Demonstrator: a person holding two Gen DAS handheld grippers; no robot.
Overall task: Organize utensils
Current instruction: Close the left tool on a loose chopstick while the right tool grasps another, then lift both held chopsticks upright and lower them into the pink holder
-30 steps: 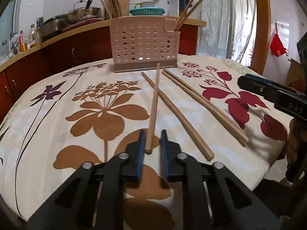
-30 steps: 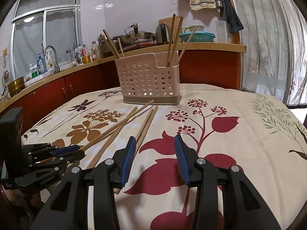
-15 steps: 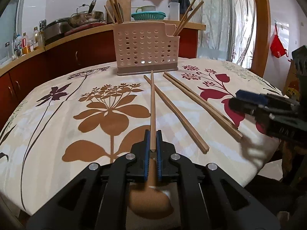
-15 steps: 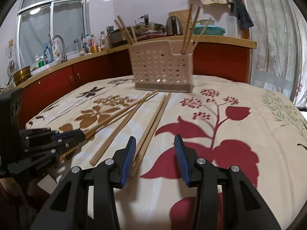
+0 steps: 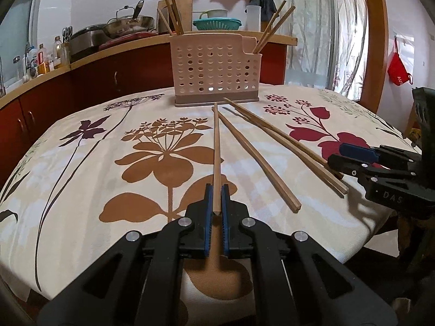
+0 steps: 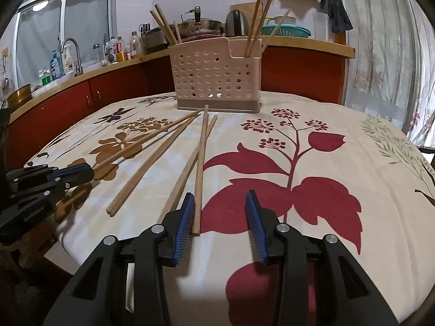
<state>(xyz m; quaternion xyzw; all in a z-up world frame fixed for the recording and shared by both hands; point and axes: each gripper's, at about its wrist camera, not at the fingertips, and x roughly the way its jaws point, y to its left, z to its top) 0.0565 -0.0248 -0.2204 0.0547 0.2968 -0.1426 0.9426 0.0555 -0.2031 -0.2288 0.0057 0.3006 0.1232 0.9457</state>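
My left gripper [image 5: 215, 190] is shut on the near end of a wooden chopstick [image 5: 216, 146] that points at the beige perforated utensil holder [image 5: 216, 70]. Three more chopsticks [image 5: 258, 157] lie on the flowered tablecloth to its right. The holder has several chopsticks standing in it. My right gripper [image 6: 219, 201] is open, low over the table edge, with the near ends of two chopsticks [image 6: 199, 168] just inside its left finger. The left gripper also shows at the left in the right wrist view [image 6: 78, 172], and the right gripper at the right in the left wrist view [image 5: 353, 154].
The round table [image 6: 312, 163] has its front edge right below both grippers. A kitchen counter [image 6: 81, 73] with sink, bottles, pots and a teal colander runs behind the table. A curtained window stands at the right.
My left gripper closed on the chopstick's near end and straightened it toward the holder. My right gripper moved forward and left to the ends of two chopsticks, staying open.
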